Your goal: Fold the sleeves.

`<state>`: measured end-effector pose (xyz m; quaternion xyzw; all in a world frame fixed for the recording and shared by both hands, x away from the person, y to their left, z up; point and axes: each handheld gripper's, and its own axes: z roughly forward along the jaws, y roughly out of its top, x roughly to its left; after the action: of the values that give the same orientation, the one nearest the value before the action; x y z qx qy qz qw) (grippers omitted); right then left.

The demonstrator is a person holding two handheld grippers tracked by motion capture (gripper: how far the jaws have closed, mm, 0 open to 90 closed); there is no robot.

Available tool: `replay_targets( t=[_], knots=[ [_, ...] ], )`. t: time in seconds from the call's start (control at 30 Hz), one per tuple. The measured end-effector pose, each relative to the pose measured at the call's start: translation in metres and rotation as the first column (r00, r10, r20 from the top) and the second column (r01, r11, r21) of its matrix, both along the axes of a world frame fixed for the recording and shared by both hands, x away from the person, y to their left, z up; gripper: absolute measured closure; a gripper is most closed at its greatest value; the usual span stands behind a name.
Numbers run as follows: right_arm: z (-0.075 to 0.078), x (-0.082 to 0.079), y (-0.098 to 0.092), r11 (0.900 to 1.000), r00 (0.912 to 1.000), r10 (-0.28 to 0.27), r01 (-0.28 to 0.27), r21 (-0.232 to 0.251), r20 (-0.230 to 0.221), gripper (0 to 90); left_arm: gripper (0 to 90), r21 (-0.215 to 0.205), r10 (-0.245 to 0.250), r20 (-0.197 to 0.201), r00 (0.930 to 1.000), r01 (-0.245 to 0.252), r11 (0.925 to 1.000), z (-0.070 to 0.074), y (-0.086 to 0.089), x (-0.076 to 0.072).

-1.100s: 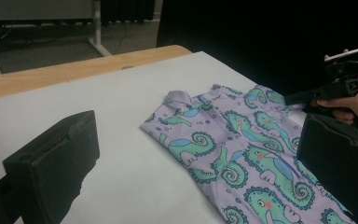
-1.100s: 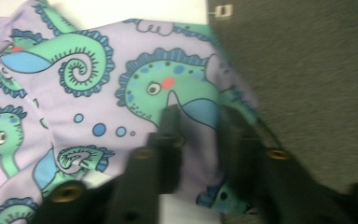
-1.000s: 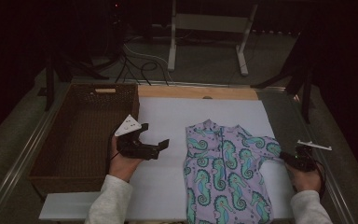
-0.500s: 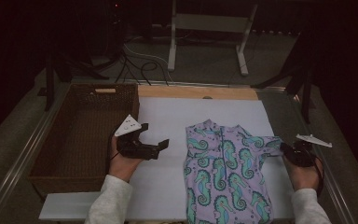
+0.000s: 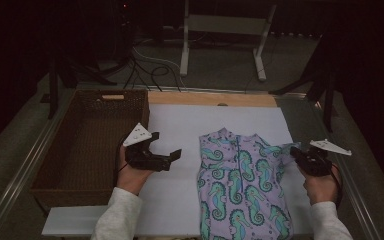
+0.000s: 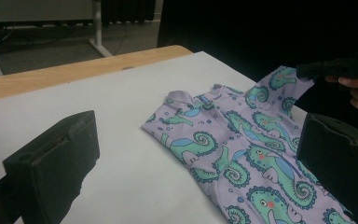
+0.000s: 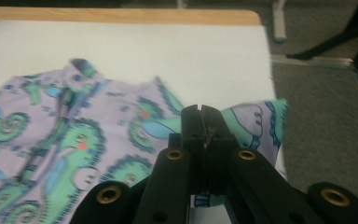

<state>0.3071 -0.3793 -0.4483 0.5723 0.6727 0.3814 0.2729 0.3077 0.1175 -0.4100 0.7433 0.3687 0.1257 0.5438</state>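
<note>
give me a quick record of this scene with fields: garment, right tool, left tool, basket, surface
garment: lilac seahorse-print baby suit, lying flat on the sheet, one sleeve lifted
right tool: shut on the sleeve, holding it off the sheet
left tool: jaws open, nothing between them, beside the suit
basket: brown wicker basket, at the table's left
surface: white sheet over a wooden table

The garment (image 5: 240, 185), a lilac baby sleepsuit printed with teal seahorses, lies flat and front-up on the white tabletop, to the right of the left gripper (image 5: 167, 150), with one sleeve lifted off the surface and pinched between the right gripper's (image 5: 294, 152) closed jaws.
</note>
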Motion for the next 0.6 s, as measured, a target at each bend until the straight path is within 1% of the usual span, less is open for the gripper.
replay_targets(
  t=[0.07, 0.1, 0.2, 0.3, 0.33, 0.37, 0.43, 0.5, 0.53, 0.6],
  knots=[
    [0.003, 0.002, 0.006, 1.000, 0.9996, 0.025, -0.025, 0.000, 0.012, 89.3, 0.0, 0.000, 0.000, 0.000, 1.0000, 0.000, 1.0000, 0.000, 0.000, 0.000],
    [0.005, 0.003, 0.009, 0.999, 0.9993, 0.034, -0.034, 0.008, 0.015, 89.3, 0.0, -0.001, 0.000, 0.000, 1.0000, 0.000, 1.0000, 0.000, 0.000, 0.000],
    [0.005, 0.008, 0.019, 0.997, 0.9969, 0.076, -0.076, 0.014, 0.021, 89.3, 0.0, 0.000, 0.001, 0.001, 1.0000, -0.001, 1.0000, 0.000, 0.000, 0.000],
    [-0.001, 0.014, 0.029, 0.993, 0.9932, 0.116, -0.116, 0.012, 0.006, 89.2, 0.0, -0.001, 0.001, 0.001, 1.0000, -0.001, 1.0000, 0.000, 0.000, 0.000],
    [-0.001, 0.014, 0.029, 0.993, 0.9932, 0.116, -0.116, 0.012, 0.006, 89.2, 0.0, -0.001, 0.001, 0.001, 1.0000, -0.001, 1.0000, 0.000, 0.000, 0.000],
    [-0.008, 0.018, 0.035, 0.990, 0.9895, 0.144, -0.144, 0.000, -0.016, 89.2, 0.0, -0.002, -0.001, 0.001, 1.0000, 0.001, 1.0000, 0.000, 0.000, 0.000],
    [-0.014, 0.021, 0.039, 0.986, 0.9858, 0.164, -0.164, 0.002, -0.036, 89.2, 0.0, -0.002, -0.001, 0.001, 1.0000, 0.001, 1.0000, 0.000, 0.000, 0.000],
    [-0.018, 0.022, 0.044, 0.981, 0.9796, 0.194, -0.194, -0.009, -0.054, 89.2, 0.0, -0.003, -0.001, 0.001, 1.0000, 0.001, 1.0000, 0.000, 0.000, 0.000],
    [-0.021, 0.023, 0.047, 0.978, 0.9759, 0.209, -0.210, -0.014, -0.063, 89.2, 0.0, -0.004, -0.001, 0.001, 1.0000, 0.001, 1.0000, 0.000, 0.000, 0.000],
    [-0.026, 0.023, 0.053, 0.967, 0.9646, 0.250, -0.253, -0.025, -0.084, 89.1, 0.0, -0.003, -0.001, 0.001, 1.0000, 0.001, 1.0000, 0.000, 0.001, 0.000]
  ],
)
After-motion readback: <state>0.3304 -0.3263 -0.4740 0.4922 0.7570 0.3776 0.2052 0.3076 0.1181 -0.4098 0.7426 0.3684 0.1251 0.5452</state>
